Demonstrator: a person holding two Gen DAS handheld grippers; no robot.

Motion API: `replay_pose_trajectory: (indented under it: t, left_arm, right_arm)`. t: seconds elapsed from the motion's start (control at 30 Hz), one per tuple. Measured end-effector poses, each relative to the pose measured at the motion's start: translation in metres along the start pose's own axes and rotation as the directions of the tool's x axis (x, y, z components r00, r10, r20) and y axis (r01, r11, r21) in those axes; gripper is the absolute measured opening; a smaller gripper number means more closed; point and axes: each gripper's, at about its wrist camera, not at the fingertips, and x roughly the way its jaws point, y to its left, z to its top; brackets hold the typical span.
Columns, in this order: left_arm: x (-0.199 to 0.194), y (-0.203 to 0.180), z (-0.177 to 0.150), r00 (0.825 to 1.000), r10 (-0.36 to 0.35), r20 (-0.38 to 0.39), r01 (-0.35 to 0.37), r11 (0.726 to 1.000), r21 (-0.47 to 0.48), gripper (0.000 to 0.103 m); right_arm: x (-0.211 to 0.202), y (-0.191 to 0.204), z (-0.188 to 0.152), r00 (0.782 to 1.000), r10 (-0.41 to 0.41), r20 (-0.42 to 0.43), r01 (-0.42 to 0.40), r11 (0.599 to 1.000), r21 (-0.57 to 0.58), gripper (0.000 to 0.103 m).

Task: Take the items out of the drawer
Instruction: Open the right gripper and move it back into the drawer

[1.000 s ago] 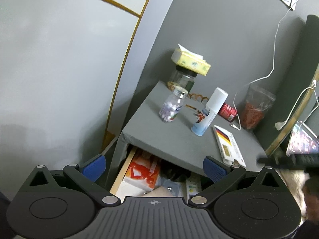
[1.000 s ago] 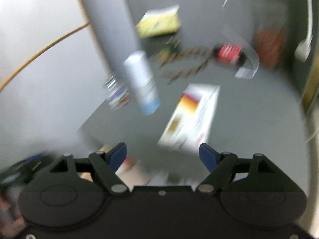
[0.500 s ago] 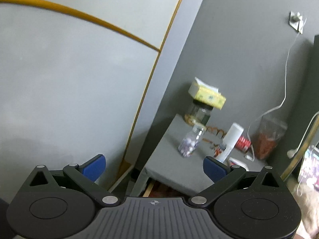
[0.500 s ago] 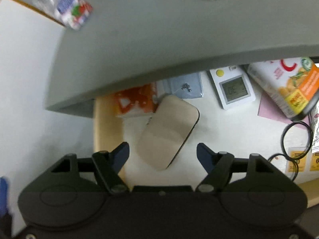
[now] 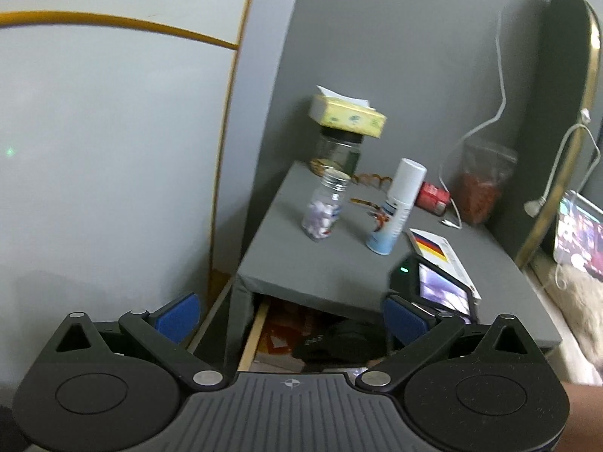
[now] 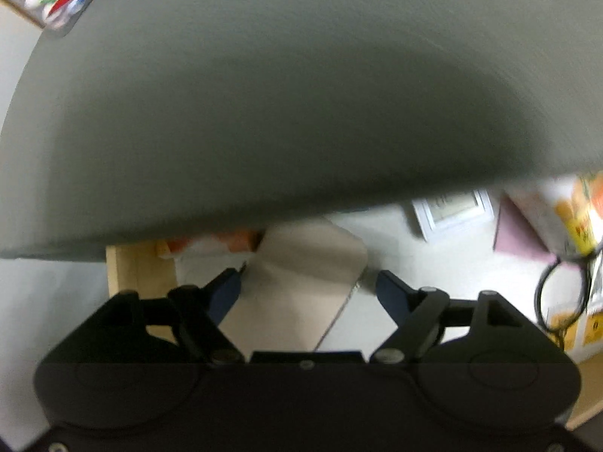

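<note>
Right wrist view shows the right hand-held gripper [image 6: 307,288] spread wide inside the open drawer [image 6: 139,271], its blue fingertips either side of a beige flat case [image 6: 297,282] near the drawer's left edge, not clamped on it. The grey surface [image 6: 264,113] overhangs above. The left hand-held gripper [image 5: 290,312] hangs wide open and empty before the surface's front-left corner.
</note>
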Motion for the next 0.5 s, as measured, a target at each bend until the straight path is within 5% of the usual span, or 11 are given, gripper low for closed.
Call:
replay_pose_trajectory:
  t: [0.13, 0.27, 0.33, 0.37, 0.5]
  left_arm:
    - [0.0, -0.002, -0.001, 1.0, -0.006, 0.006, 0.006, 1.0, 0.019, 0.103]
    - [-0.001, 0.001, 0.0, 1.0, -0.009, 0.006, 0.009, 1.0, -0.005, 0.103]
    - [-0.001, 0.008, 0.002, 1.0, -0.008, 0.014, 0.008, 0.999, -0.05, 0.103]
    - [-0.002, 0.012, 0.003, 1.0, -0.002, 0.017, 0.003, 0.997, -0.075, 0.103]
    - [-0.002, 0.03, 0.006, 1.0, 0.02, 0.02, -0.016, 0.983, -0.184, 0.103]
  right_arm:
    - [-0.003, -0.005, -0.006, 0.999, 0.025, 0.032, -0.023, 0.998, -0.065, 0.063]
    - [-0.017, -0.026, -0.007, 0.996, 0.076, 0.04, -0.073, 0.995, -0.062, 0.028]
    - [-0.023, -0.044, -0.007, 0.992, 0.122, 0.02, -0.121, 0.992, -0.045, 0.021]
    - [-0.025, -0.049, -0.008, 0.991, 0.131, 0.014, -0.13, 0.991, -0.039, 0.0]
    - [-0.039, -0.062, -0.014, 0.993, 0.118, 0.021, -0.115, 0.986, -0.12, 0.0]
